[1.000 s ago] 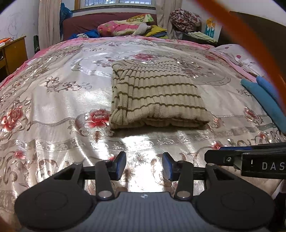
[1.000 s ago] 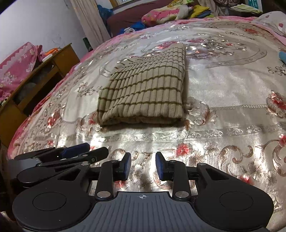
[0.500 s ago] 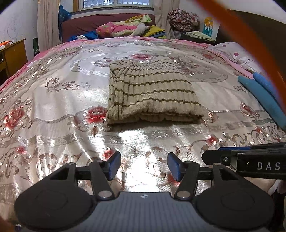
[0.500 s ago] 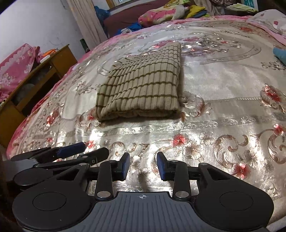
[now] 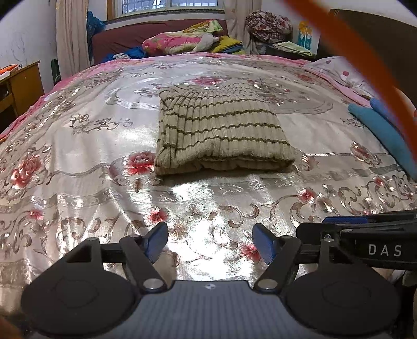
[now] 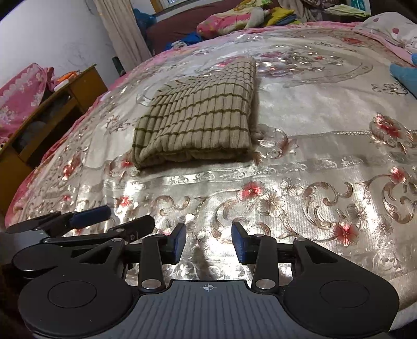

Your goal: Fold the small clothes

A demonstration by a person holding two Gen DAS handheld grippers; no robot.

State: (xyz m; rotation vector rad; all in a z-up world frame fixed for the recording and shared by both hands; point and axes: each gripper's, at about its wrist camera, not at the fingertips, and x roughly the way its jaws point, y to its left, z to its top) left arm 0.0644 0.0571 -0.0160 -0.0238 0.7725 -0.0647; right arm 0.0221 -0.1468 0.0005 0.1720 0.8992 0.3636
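Folded striped sweater (image 5: 221,135) lies squared on the floral bedspread (image 5: 78,135), apparently finished, so the left gripper (image 5: 209,243) and right gripper (image 6: 208,243) hover well short of it, jaws opening and empty.

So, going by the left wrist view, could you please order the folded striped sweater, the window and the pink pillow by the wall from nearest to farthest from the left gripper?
From the left gripper, jaws opening with nothing between them:
1. Folded striped sweater, straight ahead on the bedspread.
2. Pink pillow, beyond the bed's far edge.
3. Window, top, behind the pillow.
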